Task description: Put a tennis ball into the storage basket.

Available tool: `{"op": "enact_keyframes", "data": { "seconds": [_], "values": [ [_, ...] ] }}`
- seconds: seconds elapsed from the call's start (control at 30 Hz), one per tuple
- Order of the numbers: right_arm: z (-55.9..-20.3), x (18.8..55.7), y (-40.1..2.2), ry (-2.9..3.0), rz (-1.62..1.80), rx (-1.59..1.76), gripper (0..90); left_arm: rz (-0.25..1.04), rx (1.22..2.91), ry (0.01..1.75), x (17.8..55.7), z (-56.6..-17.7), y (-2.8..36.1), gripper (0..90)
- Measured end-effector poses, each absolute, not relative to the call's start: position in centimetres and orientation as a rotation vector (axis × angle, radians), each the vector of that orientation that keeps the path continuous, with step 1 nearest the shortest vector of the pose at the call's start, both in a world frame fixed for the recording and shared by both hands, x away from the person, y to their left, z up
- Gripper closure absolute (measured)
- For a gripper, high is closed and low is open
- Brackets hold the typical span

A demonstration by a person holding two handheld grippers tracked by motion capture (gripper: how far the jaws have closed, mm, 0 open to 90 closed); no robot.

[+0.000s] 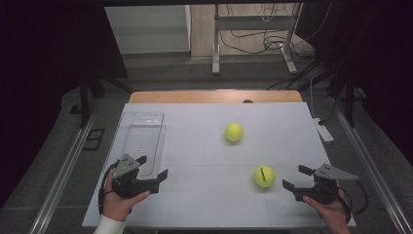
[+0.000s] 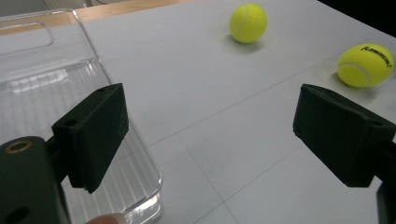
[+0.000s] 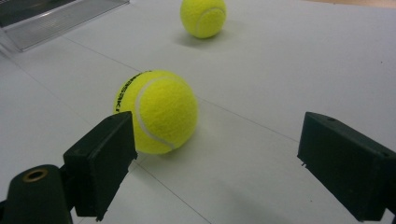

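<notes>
Two yellow tennis balls lie on the white table top (image 1: 204, 204). The nearer ball (image 1: 264, 176) (image 3: 156, 111) carries black lettering and rests just left of my right gripper (image 1: 293, 177) (image 3: 217, 135), which is open with nothing between its jaws. The farther ball (image 1: 234, 132) (image 2: 248, 23) (image 3: 203, 17) sits toward the middle of the table. My left gripper (image 1: 155, 165) (image 2: 210, 112) is open and empty at the near end of a clear plastic tray (image 1: 142, 117) (image 2: 51, 88). The lettered ball (image 2: 365, 65) shows beyond its right jaw.
The clear tray (image 3: 51, 18) is empty and lies along the table's left side. A wooden strip (image 1: 209, 96) borders the far edge. Beyond it are a metal stand (image 1: 253, 39) and loose cables on the floor. A white power strip (image 1: 324, 130) lies off the right edge.
</notes>
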State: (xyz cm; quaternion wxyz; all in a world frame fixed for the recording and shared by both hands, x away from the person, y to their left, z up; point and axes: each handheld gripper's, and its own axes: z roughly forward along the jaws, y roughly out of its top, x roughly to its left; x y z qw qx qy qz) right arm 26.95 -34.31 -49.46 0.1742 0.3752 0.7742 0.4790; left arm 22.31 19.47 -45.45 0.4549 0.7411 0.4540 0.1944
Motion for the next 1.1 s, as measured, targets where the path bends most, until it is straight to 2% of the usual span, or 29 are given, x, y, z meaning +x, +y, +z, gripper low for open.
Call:
{"op": "enact_keyframes", "data": {
  "seconds": [1.1],
  "values": [
    [-49.6,27.1,-34.1,2.203,1.355,1.060,11.6,0.387,1.907,1.051,25.6,-44.4,15.0,11.6]
  ]
}}
